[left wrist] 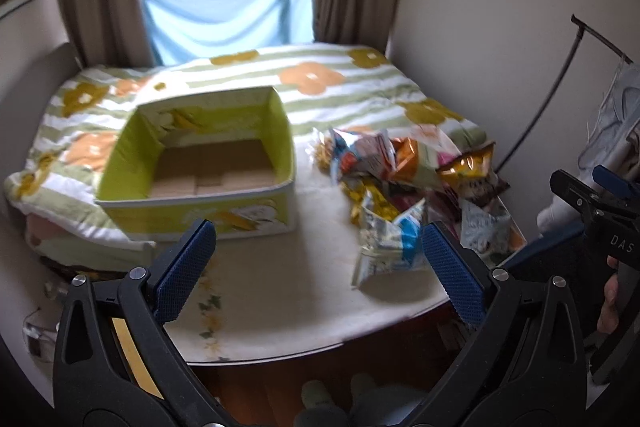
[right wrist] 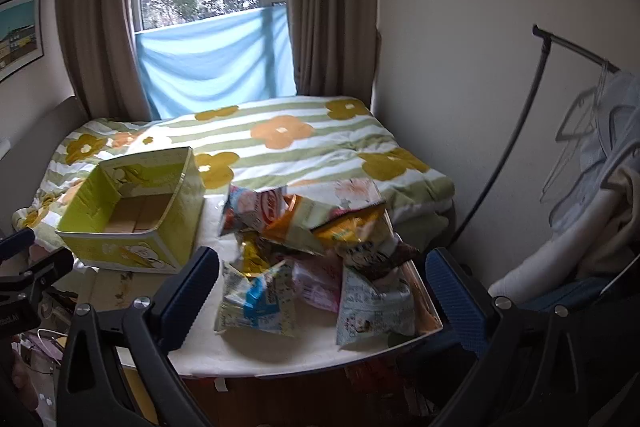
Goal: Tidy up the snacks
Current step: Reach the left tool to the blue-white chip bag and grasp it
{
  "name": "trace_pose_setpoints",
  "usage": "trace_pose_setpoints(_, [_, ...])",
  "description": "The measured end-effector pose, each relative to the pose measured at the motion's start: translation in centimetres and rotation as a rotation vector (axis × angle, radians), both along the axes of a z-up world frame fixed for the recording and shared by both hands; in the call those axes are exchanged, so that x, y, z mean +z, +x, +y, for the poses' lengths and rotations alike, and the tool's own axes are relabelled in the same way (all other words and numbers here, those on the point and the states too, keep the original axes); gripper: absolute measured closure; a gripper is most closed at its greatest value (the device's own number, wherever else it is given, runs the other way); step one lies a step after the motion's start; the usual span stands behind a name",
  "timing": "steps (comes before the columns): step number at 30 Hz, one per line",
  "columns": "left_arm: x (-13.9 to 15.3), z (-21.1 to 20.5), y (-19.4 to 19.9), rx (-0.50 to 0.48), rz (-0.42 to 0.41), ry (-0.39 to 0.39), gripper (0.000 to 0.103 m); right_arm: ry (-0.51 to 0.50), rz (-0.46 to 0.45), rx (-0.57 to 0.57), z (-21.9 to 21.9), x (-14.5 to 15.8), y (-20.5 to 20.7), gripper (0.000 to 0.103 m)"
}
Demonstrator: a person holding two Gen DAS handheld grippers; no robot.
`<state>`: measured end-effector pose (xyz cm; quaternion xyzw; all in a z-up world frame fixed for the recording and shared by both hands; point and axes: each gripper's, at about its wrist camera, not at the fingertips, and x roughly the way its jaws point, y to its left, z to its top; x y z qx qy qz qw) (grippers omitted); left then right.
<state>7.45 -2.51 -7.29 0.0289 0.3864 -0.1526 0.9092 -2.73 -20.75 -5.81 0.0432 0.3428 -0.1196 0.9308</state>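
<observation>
An empty green box with a cardboard floor stands on the left of a small white table; it also shows in the right wrist view. A heap of snack bags lies on the table's right side, with a blue and white bag nearest; the same heap and bag show in the right wrist view. My left gripper is open and empty above the table's front. My right gripper is open and empty, hovering in front of the heap; it also shows at the left wrist view's right edge.
A bed with a green striped flowered quilt lies behind the table, below a curtained window. A clothes rack with hanging garments stands at the right. Clutter lies on the floor at the left.
</observation>
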Motion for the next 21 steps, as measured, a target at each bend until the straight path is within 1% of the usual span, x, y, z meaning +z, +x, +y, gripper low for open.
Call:
trace_pose_setpoints(6, [-4.3, -3.3, 2.5, -0.062, 0.153, -0.031, 0.001, -0.009, 0.05, -0.018, -2.9, -1.8, 1.3, 0.0])
trace_pose_setpoints(9, [-6.5, -5.3, 3.9, -0.087, 0.228, -0.064, 0.001, -0.003, 0.078, 0.007, -4.7, -3.1, 2.7, 0.0])
trace_pose_setpoints(12, [-8.7, -7.5, 5.3, -0.085, 0.305, -0.086, 0.001, 0.0, 0.122, 0.046, -6.4, -4.8, 4.3, 0.0])
trace_pose_setpoints(13, [-9.5, -8.4, 5.7, -0.085, 0.331, -0.085, 0.001, -0.002, 0.136, 0.06, -6.9, -5.4, 4.9, 0.0])
trace_pose_setpoints(16, [-12.0, -10.9, 7.1, -0.067, 0.395, -0.045, 0.001, 0.0, 0.179, 0.11, -8.1, -7.1, 6.7, 0.0])
trace_pose_setpoints(21, [-15.9, -14.0, 8.3, -0.004, 0.463, -0.011, 0.001, -0.002, 0.23, 0.212, -9.8, -10.3, 9.9, 0.0])
